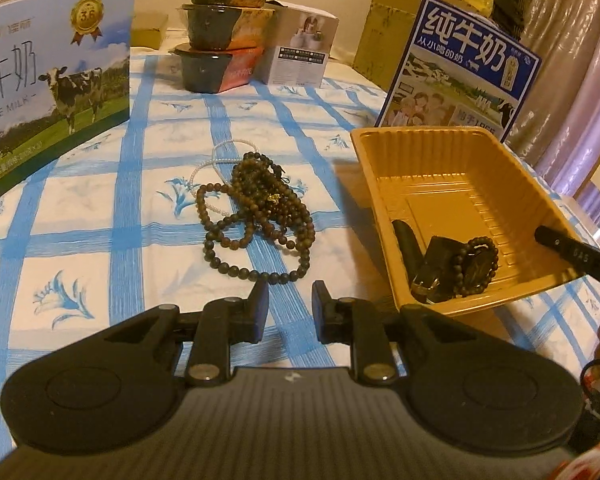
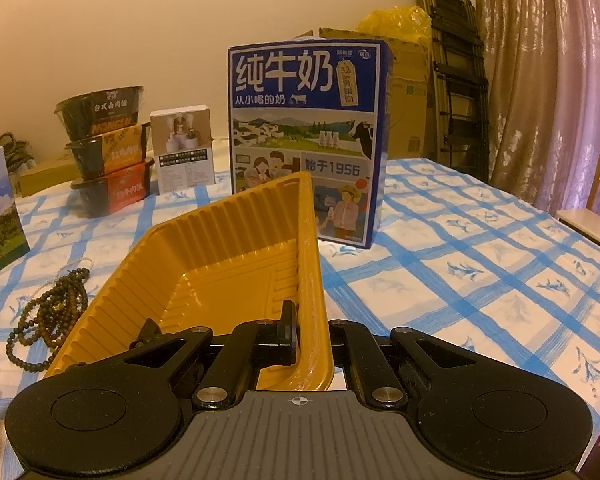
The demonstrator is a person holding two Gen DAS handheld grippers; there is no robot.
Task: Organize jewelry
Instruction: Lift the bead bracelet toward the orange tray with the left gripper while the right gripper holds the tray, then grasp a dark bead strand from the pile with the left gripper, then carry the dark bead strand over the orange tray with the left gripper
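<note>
Yellow tray [image 2: 236,248] wall pinched by right hand-held gripper [image 2: 314,338]; left hand-held gripper [image 1: 290,312] parted, empty.

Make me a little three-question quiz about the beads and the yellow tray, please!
1. True or false: the right gripper has its jaws clamped on the wall of the yellow tray.
2. Where is the big pile of dark beads? A) in the tray B) on the checked tablecloth C) on the blue milk box
3. The left gripper holds ____.

Key: 1 true; 2 B; 3 nothing
</note>
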